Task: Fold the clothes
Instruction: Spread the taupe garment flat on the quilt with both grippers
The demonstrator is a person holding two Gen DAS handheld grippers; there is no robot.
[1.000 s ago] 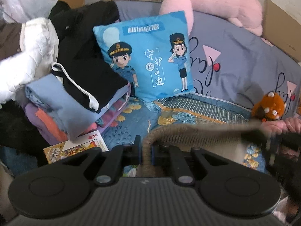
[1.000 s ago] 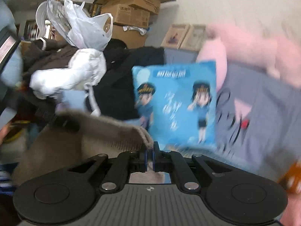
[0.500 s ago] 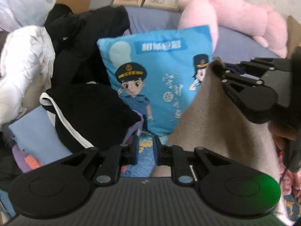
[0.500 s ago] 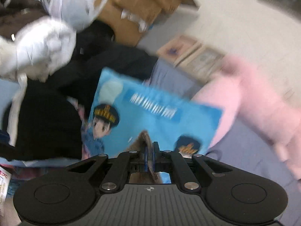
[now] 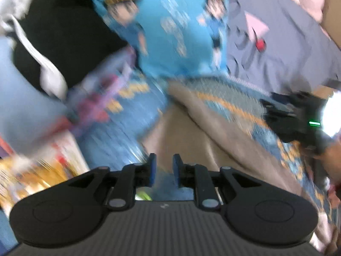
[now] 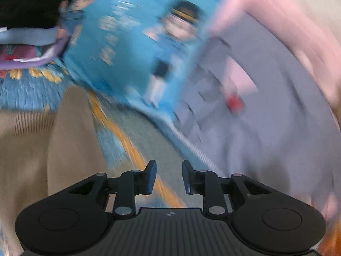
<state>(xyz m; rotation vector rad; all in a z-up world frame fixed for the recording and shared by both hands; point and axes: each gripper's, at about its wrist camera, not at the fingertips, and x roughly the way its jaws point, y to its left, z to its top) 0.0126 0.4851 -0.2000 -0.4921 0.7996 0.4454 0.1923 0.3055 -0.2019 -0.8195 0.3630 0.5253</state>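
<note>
Between the left gripper's (image 5: 163, 170) blue pads a narrow gap shows, and no cloth sits in it: the jaws are slightly apart and hold nothing. Just beyond them, the beige knit garment (image 5: 191, 136) lies on the patterned blue bedspread (image 5: 127, 128), spreading from the near middle toward the right. It looks laid down flat so that a fold can be made on the bed. At the far right of this view the right gripper (image 5: 283, 115) hovers over the garment's right edge, with a green light on its body. To the left sits a stack of folded clothes (image 5: 42, 81), black on top with a white stripe, probably the finished pile. Behind stands a blue cartoon cushion (image 5: 170, 27), leaning against a grey pillow (image 5: 277, 53). Everything is smeared by motion.

From the right wrist, the right gripper's (image 6: 168, 177) jaws are opening, and nothing is between them; only bedspread (image 6: 136, 149) shows through the gap. The beige garment (image 6: 53, 138) lies to the left of this gripper, apart from its pads, its ribbed knit visible at the near left. I judge it freshly released onto the bed. The cushion (image 6: 132, 42) fills the far middle, the grey pillow (image 6: 266, 128) the right, with something pink (image 6: 277, 21) beyond, too blurred to name.
</note>
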